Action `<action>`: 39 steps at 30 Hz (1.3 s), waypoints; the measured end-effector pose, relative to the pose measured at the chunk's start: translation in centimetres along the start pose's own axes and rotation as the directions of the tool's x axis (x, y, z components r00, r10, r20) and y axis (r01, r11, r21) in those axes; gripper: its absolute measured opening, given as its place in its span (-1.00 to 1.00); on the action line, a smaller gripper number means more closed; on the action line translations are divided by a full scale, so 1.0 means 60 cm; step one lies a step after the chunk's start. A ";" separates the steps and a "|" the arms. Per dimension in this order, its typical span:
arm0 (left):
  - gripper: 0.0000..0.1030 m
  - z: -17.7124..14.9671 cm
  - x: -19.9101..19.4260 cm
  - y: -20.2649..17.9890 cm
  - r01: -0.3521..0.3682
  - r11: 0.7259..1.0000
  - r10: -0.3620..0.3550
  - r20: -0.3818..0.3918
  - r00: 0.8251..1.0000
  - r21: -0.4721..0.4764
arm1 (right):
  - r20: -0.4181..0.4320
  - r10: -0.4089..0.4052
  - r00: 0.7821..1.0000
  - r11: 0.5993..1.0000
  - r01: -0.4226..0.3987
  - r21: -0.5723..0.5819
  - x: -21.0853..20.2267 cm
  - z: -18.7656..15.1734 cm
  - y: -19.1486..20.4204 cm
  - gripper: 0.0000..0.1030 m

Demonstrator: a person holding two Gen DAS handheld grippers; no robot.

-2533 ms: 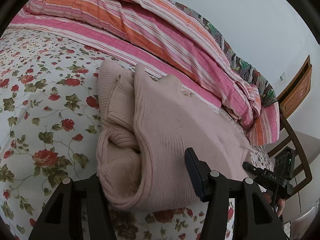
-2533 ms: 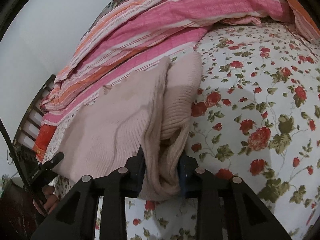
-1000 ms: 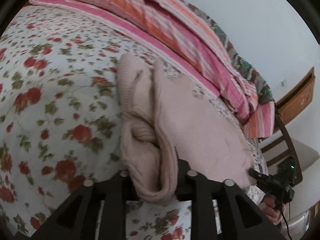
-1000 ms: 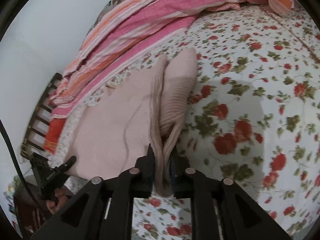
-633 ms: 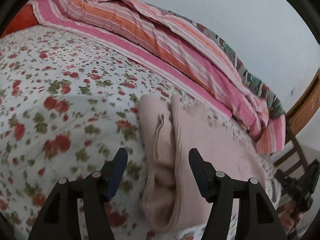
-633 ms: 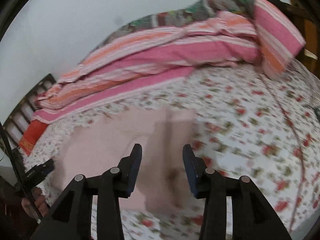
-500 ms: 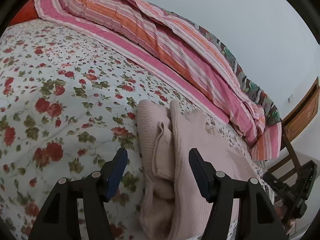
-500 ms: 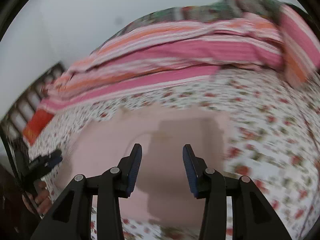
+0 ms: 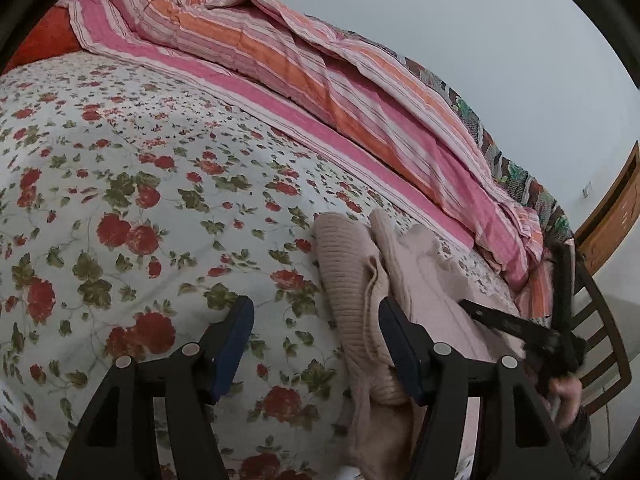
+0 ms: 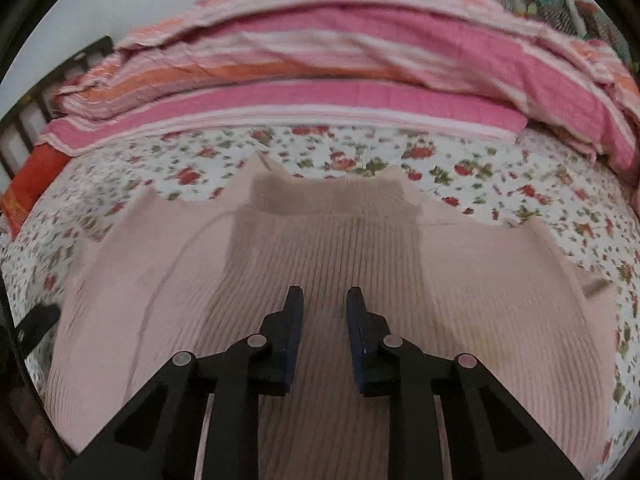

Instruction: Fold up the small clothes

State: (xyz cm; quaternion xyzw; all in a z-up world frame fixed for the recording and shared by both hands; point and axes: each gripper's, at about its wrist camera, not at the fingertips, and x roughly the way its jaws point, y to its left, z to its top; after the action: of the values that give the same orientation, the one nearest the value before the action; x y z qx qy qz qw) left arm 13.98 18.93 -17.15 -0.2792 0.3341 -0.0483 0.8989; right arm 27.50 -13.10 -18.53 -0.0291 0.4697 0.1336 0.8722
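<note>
On the floral bedspread lies one pink sweater, between two grippers.

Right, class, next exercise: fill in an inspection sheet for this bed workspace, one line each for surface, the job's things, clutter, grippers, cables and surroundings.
Surface: floral bedsheet, red roses on white.
Job's things: pink knit sweater, spread flat on the sheet, ribbed collar away from the right camera; one side edge bunched in folds.
Clutter: striped quilt heaped along the far side of the bed.
Grippers: left gripper open, jaws beside the sweater's folded edge, holding nothing; right gripper over the sweater's middle, jaws closing, nothing pinched between them.
Cables: nothing seen.
Surroundings: plain wall, wooden chair, wooden headboard.
</note>
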 end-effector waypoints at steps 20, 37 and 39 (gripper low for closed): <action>0.22 -0.006 -0.007 -0.002 0.022 1.000 -0.022 -0.009 1.000 0.021 | 0.003 -0.028 1.000 0.998 0.028 -0.054 -0.071 -0.040 0.017 -0.57; 0.23 -0.046 -0.022 -0.027 0.137 0.988 -0.131 -0.081 0.988 0.072 | 0.004 0.046 0.999 0.993 -0.045 -0.108 -0.138 -0.201 0.032 -0.57; 0.23 -0.059 -0.030 -0.037 0.160 0.983 -0.153 -0.091 0.984 0.085 | 0.015 0.057 0.998 0.992 -0.055 -0.115 -0.142 -0.212 0.031 -0.57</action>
State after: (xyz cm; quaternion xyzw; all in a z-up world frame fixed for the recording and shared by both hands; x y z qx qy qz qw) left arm 10.61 15.87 -17.12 -0.2609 0.3463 -0.1459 0.8892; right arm 12.22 -15.34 -18.42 -0.0646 0.4538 0.1852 0.8692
